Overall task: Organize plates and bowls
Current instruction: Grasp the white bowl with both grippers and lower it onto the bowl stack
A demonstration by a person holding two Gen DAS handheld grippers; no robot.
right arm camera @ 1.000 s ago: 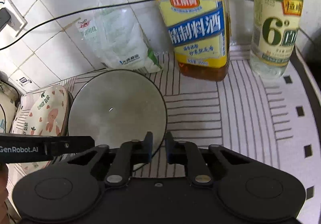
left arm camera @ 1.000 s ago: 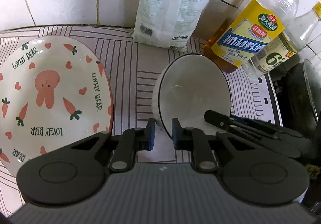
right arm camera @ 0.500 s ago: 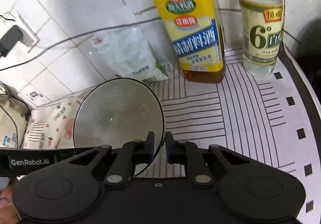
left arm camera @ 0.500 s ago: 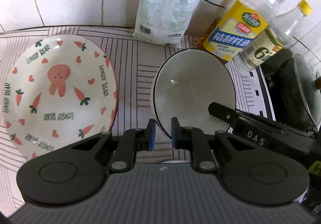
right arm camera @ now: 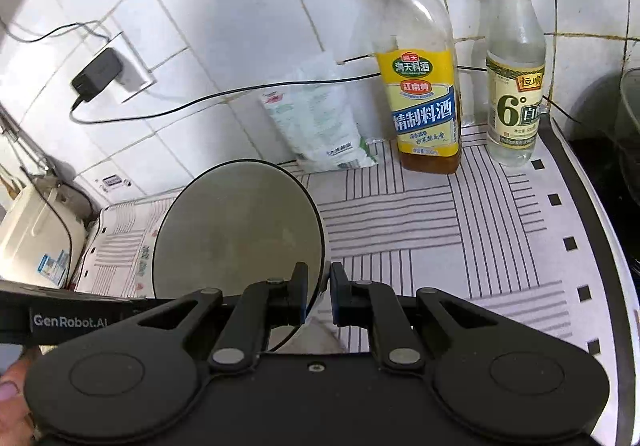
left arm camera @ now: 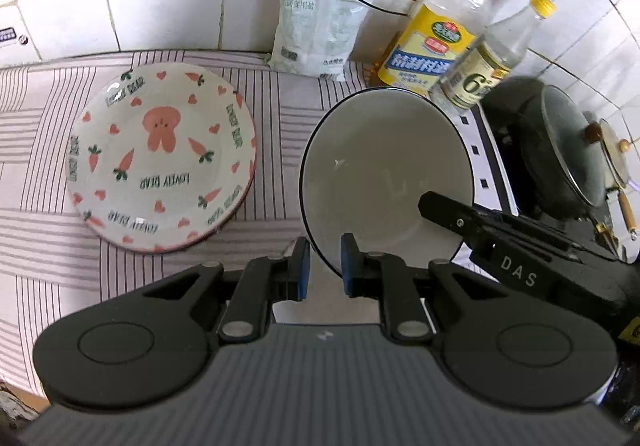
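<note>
A white bowl with a dark rim (left arm camera: 384, 174) is held in the air above the striped cloth. My left gripper (left arm camera: 323, 266) is shut on its near rim. My right gripper (right arm camera: 319, 294) is shut on the opposite rim of the same bowl (right arm camera: 240, 230); it also shows as a black body in the left wrist view (left arm camera: 520, 246). A plate with a pink bunny and carrots (left arm camera: 160, 162) lies on the cloth to the bowl's left, apart from it.
A salt bag (left arm camera: 320, 34), a yellow-label cooking wine bottle (right arm camera: 424, 102) and a vinegar bottle (right arm camera: 514, 86) stand against the tiled wall. A black pan with a glass lid (left arm camera: 560, 150) sits at the right. A rice cooker (right arm camera: 36, 242) stands far left.
Both grippers have risen with the bowl between them, so the counter, plate and bottles look smaller and farther away. Both grips hold unchanged.
</note>
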